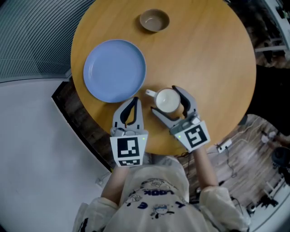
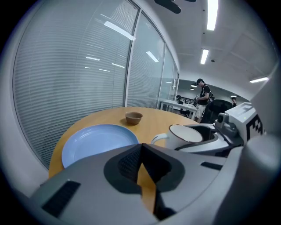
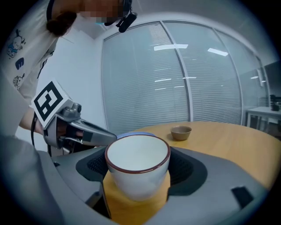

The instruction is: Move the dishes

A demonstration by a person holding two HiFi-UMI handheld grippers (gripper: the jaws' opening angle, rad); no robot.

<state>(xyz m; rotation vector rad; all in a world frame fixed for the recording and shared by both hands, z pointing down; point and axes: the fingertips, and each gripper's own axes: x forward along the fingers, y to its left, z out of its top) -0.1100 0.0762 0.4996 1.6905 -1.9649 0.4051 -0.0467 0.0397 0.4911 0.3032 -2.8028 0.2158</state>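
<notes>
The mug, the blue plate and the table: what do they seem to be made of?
The mug: likely glazed ceramic; glossy white with a brown rim.
The blue plate: probably ceramic or melamine; even colour, soft sheen.
The table: wood or wood-look laminate; smooth honey-coloured top, grain unclear.

It's an office: tall glass partition walls lined with blinds, strip lights overhead, white desks at the far end where a person stands, and a round wooden worktop up front.
</notes>
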